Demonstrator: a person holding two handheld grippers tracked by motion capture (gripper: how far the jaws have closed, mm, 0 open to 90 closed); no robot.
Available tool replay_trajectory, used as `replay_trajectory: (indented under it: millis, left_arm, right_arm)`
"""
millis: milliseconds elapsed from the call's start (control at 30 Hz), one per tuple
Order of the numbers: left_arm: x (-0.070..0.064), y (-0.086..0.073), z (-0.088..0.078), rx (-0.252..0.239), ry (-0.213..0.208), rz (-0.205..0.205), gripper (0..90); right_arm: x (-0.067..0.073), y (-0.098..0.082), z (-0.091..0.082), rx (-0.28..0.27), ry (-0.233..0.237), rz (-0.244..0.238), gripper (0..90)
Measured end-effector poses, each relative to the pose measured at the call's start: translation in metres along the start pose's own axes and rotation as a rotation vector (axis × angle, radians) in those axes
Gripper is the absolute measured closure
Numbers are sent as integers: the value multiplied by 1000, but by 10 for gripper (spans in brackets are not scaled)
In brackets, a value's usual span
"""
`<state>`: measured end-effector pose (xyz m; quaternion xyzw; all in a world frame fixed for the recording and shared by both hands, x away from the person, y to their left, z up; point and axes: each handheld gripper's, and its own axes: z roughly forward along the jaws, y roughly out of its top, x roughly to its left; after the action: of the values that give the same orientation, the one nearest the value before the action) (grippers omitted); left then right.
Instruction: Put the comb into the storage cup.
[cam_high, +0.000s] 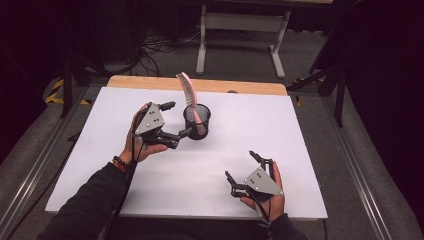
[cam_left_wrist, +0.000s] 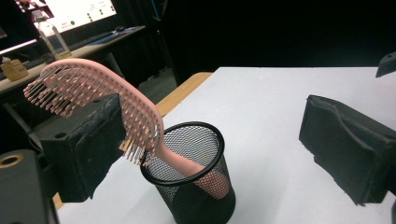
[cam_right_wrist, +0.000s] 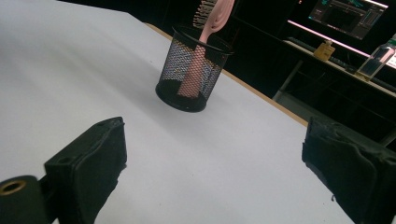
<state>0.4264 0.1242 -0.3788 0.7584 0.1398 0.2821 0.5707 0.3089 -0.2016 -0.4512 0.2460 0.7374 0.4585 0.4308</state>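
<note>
Dim room, dark surroundings; white table (cam_high: 280, 130) evenly lit, soft shadows; frames slightly soft.

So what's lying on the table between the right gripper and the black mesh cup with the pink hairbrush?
Nothing: bare white tabletop separates right gripper from cup, in the right gripper view.

A white table top (cam_high: 210, 165) with a bare wooden strip along its far edge carried one black mesh cup (cam_high: 197, 122) near the middle of the far half, a pink hairbrush (cam_high: 189, 92) standing tilted inside it.
</note>
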Motion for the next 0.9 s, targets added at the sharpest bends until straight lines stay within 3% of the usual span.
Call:
replay_trajectory:
  millis: [400, 900]
  left_arm:
    - [-4, -7, -12, -7, -15, 12, 80]
    - [-12, -16, -28, -38, -23, -4, 85]
  right_arm:
    - [0, 1, 0, 0, -2, -4, 71]
    - [1, 1, 0, 3, -4, -5, 74]
